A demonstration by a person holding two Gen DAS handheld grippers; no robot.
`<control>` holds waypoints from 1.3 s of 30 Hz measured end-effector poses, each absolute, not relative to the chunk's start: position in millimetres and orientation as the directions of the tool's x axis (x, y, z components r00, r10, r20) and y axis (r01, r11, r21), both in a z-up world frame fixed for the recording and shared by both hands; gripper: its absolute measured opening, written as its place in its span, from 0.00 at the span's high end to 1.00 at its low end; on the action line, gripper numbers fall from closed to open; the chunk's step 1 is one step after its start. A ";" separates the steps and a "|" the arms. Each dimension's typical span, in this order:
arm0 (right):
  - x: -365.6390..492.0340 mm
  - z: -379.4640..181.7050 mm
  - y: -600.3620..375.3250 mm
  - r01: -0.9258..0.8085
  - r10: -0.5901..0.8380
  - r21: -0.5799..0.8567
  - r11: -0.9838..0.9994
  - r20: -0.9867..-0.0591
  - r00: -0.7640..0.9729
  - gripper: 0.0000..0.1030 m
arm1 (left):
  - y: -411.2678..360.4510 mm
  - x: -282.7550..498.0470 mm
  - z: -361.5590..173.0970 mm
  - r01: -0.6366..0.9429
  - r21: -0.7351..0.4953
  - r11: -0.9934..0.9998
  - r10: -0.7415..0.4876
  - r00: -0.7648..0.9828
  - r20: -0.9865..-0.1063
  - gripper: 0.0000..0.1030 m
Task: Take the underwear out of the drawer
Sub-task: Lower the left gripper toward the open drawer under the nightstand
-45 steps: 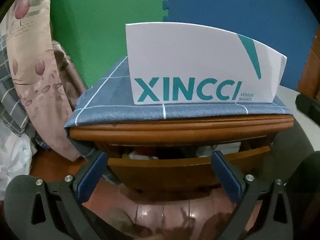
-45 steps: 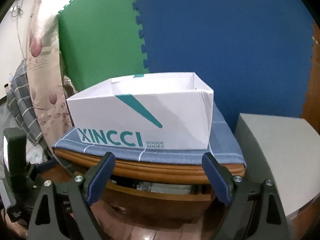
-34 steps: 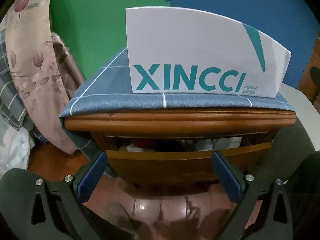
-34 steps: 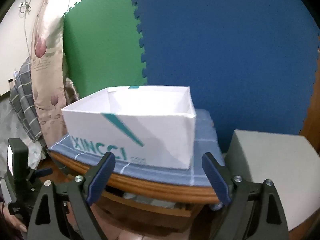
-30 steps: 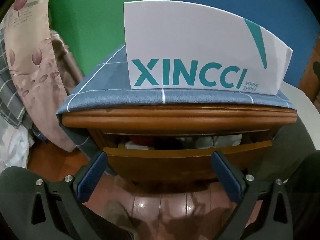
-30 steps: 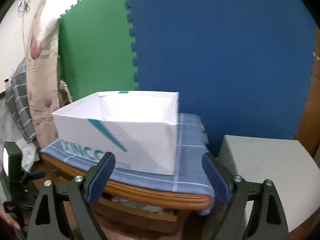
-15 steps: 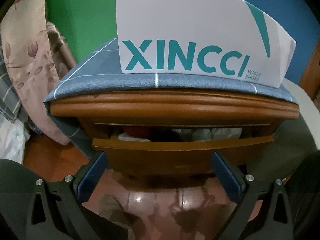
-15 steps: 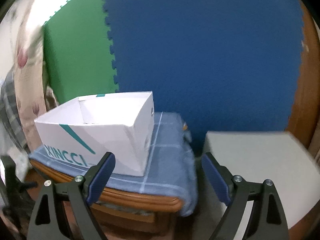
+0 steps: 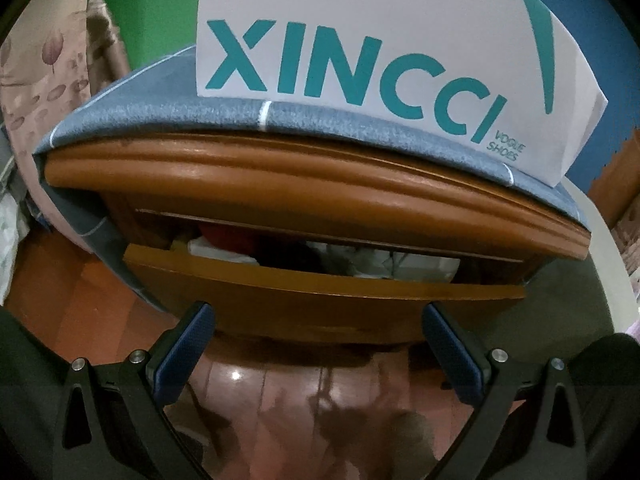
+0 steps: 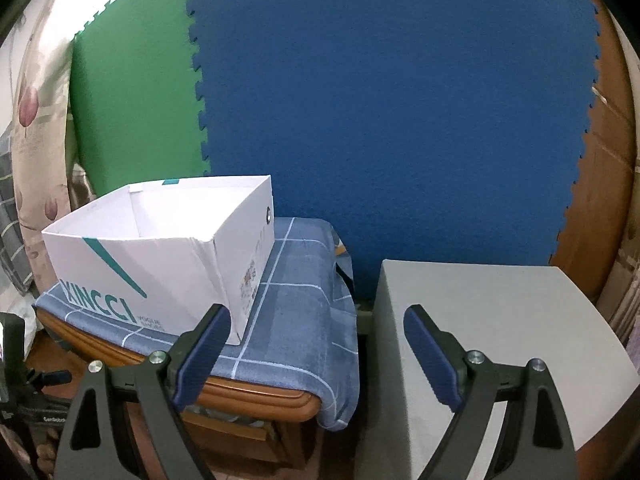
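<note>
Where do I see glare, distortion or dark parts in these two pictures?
Left wrist view: glare spots on the glossy floor, the drawer interior dim, the shoe box bulging from fisheye. Right wrist view: even light, the foam mat edges bowed, corners black.

My views were dim and evenly lit, with fisheye bending and black corners; glare glinted off the floor point(image 9: 236, 376).

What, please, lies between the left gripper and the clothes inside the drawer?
In the left wrist view, only the wooden drawer front stands between the left gripper, jaws wide open, and the clothes visible through the gap above it.
</note>
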State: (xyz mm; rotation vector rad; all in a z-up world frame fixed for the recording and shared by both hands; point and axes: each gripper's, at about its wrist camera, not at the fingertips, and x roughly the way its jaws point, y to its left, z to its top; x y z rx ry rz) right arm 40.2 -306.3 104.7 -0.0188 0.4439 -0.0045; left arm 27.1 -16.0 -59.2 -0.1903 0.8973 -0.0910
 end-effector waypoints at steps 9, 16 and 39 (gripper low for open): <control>41.8 104.9 -304.9 -0.001 -0.011 -0.027 1.000 -0.435 0.901 0.12 | 10.4 32.8 -72.7 -0.136 -0.412 0.901 -0.241 0.632 -0.736 0.01; 41.7 104.4 -305.2 0.001 -0.012 -0.024 1.000 -0.439 0.898 0.12 | 28.1 41.7 -88.4 -0.240 -0.487 0.840 -0.251 0.623 -0.741 0.01; 43.3 102.1 -303.9 -0.004 -0.003 -0.014 1.000 -0.453 0.891 0.12 | 47.9 58.0 -133.4 -0.403 -0.543 0.736 -0.221 0.616 -0.756 0.01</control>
